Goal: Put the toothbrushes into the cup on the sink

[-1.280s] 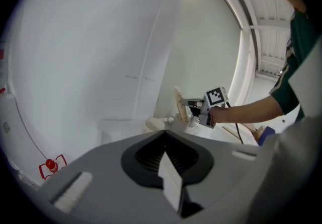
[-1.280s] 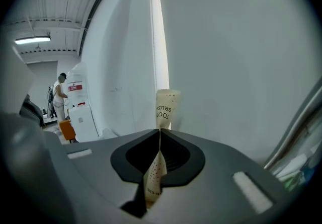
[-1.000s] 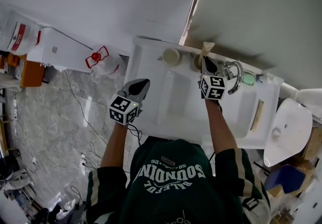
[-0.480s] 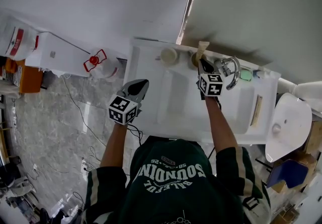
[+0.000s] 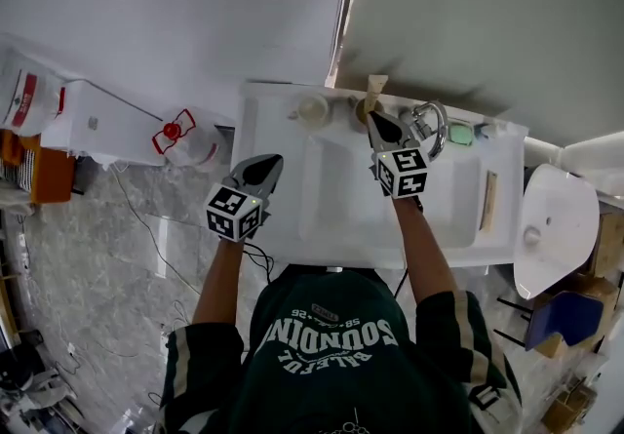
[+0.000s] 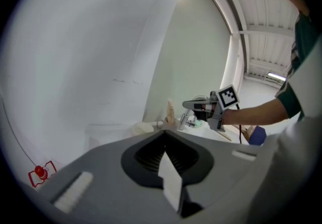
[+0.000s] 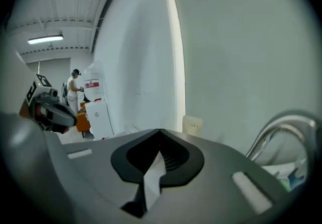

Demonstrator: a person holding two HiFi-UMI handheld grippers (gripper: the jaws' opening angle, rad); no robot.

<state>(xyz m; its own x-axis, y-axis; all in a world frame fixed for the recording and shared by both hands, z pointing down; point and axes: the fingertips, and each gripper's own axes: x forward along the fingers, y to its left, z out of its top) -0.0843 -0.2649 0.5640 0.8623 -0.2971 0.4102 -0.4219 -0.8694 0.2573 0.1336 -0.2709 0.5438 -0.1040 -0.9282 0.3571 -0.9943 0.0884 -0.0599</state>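
Since 1 second ago, the jaws of the right hand-held gripper (image 5: 374, 120) have been drawn fully together, with nothing clamped. It is held beside the cup (image 5: 363, 111), where 1 tan toothbrush (image 5: 374, 87) stands, probably just released. The left hand-held gripper (image 5: 273, 162) is closed and empty, parked idle at the left edge of the sink (image 5: 336, 198). 1 toothbrush-like stick (image 5: 487, 200) lies on the right ledge, likely next.

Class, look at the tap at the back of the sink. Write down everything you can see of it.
The tap looks like shiny chrome metal, with a slim spout that arches up and curves over like a hook. It stands upright at the back edge of the white sink, near the wall. No water can be seen running. The shut right tool hovers close beside it, and whether they touch cannot be told. A small green item lies on its other side.
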